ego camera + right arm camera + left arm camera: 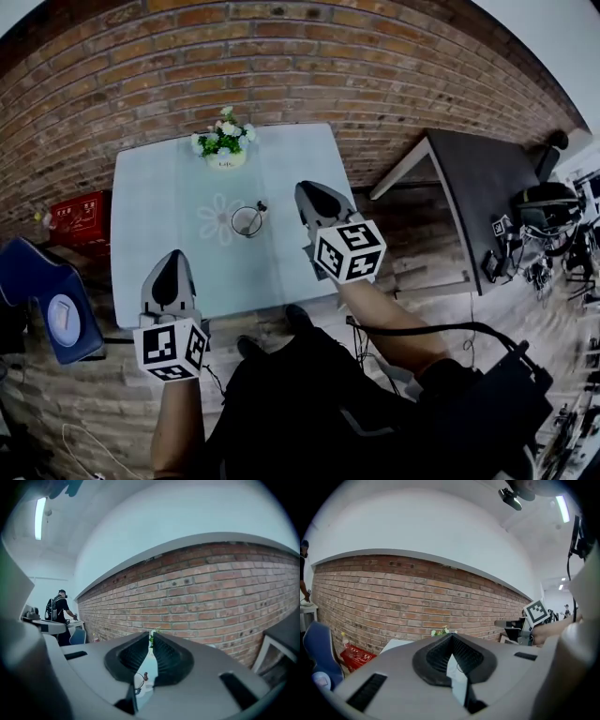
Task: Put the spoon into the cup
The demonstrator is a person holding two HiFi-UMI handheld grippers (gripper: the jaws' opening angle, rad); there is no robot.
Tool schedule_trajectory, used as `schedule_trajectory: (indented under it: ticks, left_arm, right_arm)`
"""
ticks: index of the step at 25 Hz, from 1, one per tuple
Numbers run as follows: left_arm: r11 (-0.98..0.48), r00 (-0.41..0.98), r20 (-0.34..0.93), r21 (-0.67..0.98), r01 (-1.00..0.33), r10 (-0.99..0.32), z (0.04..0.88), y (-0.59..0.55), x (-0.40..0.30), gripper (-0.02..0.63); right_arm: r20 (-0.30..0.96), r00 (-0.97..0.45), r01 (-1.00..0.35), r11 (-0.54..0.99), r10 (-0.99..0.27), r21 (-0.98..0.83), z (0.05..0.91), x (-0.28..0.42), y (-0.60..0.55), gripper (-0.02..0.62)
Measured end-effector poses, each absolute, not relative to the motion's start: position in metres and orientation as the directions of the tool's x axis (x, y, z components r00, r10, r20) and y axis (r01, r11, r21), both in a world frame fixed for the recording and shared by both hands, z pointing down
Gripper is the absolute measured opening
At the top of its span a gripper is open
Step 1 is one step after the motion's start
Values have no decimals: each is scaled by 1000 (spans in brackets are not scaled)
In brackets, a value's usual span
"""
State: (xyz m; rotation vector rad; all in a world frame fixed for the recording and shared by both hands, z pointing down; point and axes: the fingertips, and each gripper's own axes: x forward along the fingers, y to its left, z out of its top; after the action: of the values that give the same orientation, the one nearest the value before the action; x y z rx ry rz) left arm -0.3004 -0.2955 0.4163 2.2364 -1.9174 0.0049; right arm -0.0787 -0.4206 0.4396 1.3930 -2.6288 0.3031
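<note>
A clear glass cup stands near the middle of the white table. A spoon with a dark end leans inside it, poking over the rim. My right gripper hangs above the table, just right of the cup. Its jaws are a narrow slit apart with nothing between them. In the right gripper view the cup shows low between the jaws. My left gripper hovers over the table's near left part, jaws together and empty. In the left gripper view its tips meet.
A white pot of flowers sits at the table's far edge against the brick wall. Left of the table are a red box and a blue chair. A dark table stands to the right. A person works far off.
</note>
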Motion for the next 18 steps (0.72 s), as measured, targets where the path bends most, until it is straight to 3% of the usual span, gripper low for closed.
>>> schedule_trajectory:
  ticks: [9,18]
  left_arm:
    - [-270,285,96,146,-952,-954,400,-306,-273,9]
    - [-244,252,70,112,-963,-965,378,-299,-267,9]
  right_arm:
    - [199,-528,-849,522,-826,-86,392,-56,-376,23]
    - [191,-541,-840,538,-819,-74,379,-44,-356,18]
